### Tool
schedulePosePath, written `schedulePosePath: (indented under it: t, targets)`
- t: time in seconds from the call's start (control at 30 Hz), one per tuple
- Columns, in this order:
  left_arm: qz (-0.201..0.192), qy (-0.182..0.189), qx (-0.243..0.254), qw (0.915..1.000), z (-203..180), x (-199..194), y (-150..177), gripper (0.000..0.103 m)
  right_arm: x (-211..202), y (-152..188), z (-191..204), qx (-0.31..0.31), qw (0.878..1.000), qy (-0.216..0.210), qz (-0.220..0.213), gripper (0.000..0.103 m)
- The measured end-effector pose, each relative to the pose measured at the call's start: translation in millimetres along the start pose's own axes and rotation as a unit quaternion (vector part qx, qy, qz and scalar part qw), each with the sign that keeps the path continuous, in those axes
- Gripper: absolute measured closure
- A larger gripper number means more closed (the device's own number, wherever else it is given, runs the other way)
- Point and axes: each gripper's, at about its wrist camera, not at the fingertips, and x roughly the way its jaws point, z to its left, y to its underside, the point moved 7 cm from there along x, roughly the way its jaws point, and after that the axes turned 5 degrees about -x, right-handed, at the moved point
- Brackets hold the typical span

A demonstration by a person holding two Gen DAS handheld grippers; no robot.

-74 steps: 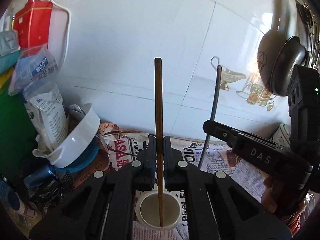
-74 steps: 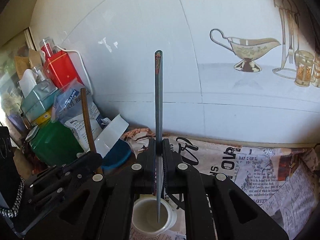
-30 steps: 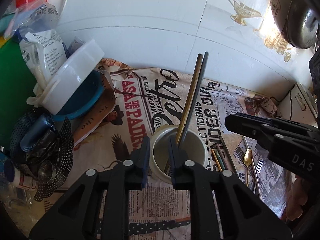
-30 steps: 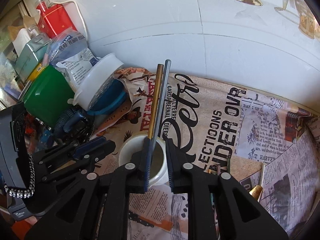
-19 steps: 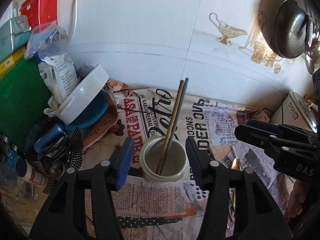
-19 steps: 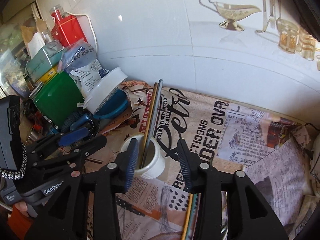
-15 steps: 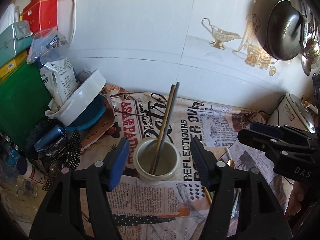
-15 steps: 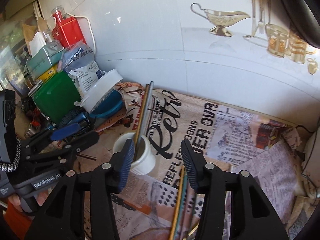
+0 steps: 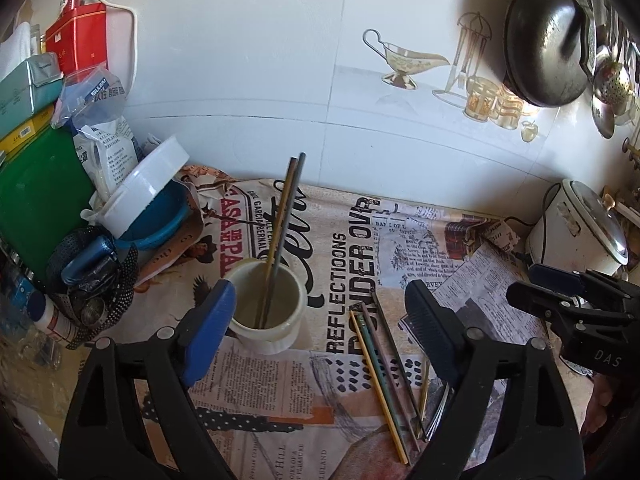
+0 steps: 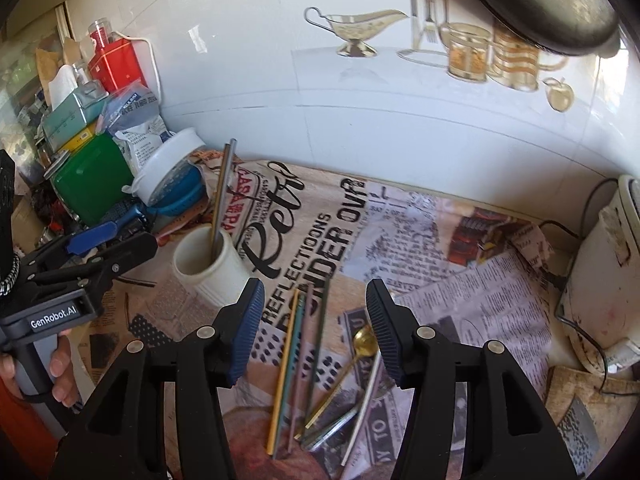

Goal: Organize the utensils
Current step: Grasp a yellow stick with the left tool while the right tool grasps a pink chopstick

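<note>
I have both claws empty, the left claw (image 9: 316, 320) opening and the right claw (image 10: 316, 326) parted, since two chopsticks (image 9: 280, 232) stand in the cup (image 9: 266, 312) mid-desk, loose utensils (image 10: 320, 368) nearer the front edge.

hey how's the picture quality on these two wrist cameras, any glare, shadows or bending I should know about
Left wrist view: sharp, black fisheye corners, tile seams bowed, a hard shadow beside the hanging wok, the white cup evenly lit. Right wrist view: sunlight flares at the right edge, the gold spoon glints, and the wall tiles curve.
</note>
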Motion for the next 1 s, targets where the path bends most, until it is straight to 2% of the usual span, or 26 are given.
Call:
schedulePosePath:
  t: [0.23, 0.4, 0.63, 0.83, 0.87, 1.0]
  targets:
    - [0.024, 0.000, 0.009, 0.9997, -26, 15, 22, 0.016, -3, 27, -30, 0.018, 1.000, 0.015, 0.018, 0.054]
    - [0.065, -0.003, 0.011, 0.9978, -38, 38, 46, 0.016, 2, 51, -49, 0.029, 0.998, 0.028, 0.044, 0.054]
    - [0.128, -0.029, 0.025, 0.9910, -44, 81, 88, 0.016, 26, 93, -60, 0.062, 0.993, 0.010, 0.101, 0.054]
    - [0.174, -0.035, 0.025, 0.9838, -45, 104, 120, 0.016, 55, 120, -64, 0.072, 0.988, 0.010, 0.138, 0.054]
    - [0.178, -0.036, 0.025, 0.9831, -44, 106, 122, 0.016, 61, 124, -65, 0.074, 0.987, 0.007, 0.146, 0.055]
    - [0.190, -0.043, 0.023, 0.9805, -38, 112, 135, 0.016, 81, 138, -62, 0.080, 0.981, -0.009, 0.175, 0.071]
